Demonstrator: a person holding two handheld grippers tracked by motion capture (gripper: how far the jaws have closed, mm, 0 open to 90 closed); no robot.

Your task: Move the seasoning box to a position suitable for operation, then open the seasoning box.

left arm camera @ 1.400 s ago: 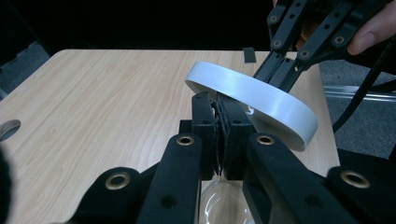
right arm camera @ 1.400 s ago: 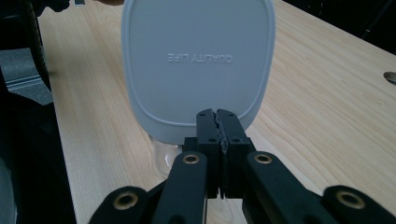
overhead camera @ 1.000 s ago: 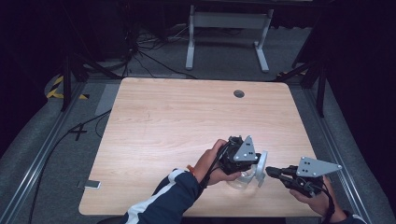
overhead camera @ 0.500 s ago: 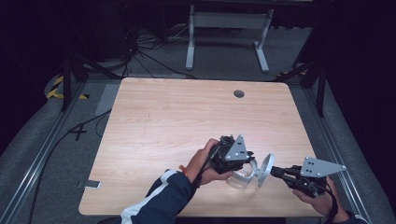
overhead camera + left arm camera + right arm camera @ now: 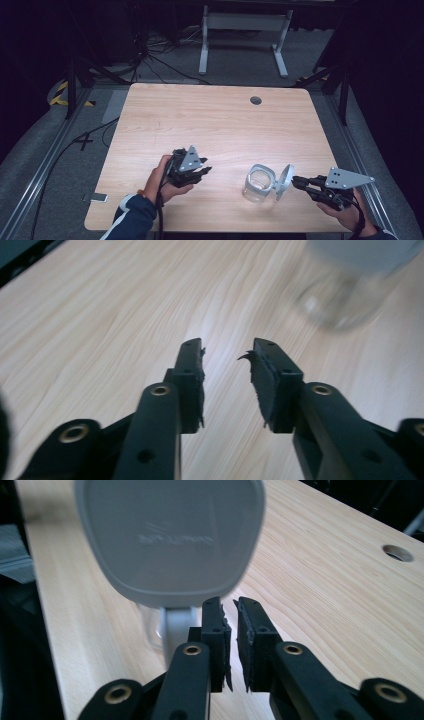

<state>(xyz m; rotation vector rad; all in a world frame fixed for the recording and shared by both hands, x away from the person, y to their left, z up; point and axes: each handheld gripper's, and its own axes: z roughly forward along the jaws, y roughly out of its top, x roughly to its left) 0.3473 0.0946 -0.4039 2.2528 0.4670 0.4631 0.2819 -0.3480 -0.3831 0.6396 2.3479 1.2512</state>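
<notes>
With the flip-top lid (image 5: 283, 181) swung up off the clear jar (image 5: 259, 183), both claws have just been opening with nothing between the jaws, the left gripper (image 5: 201, 175) wider than the right gripper (image 5: 296, 181), so the next move is probably loading or re-closing the jar.

The jar (image 5: 259, 183) with its raised lid (image 5: 283, 182) is the only obstacle on the table (image 5: 210, 120). Left of the jar, a bare strip of wood separates it from the left gripper (image 5: 200, 172), wide enough to pass. Right of the jar, the right gripper (image 5: 296, 181) sits just beside the lid, so this side is blocked. Behind the jar the tabletop is free up to the hole (image 5: 256, 100).
</notes>
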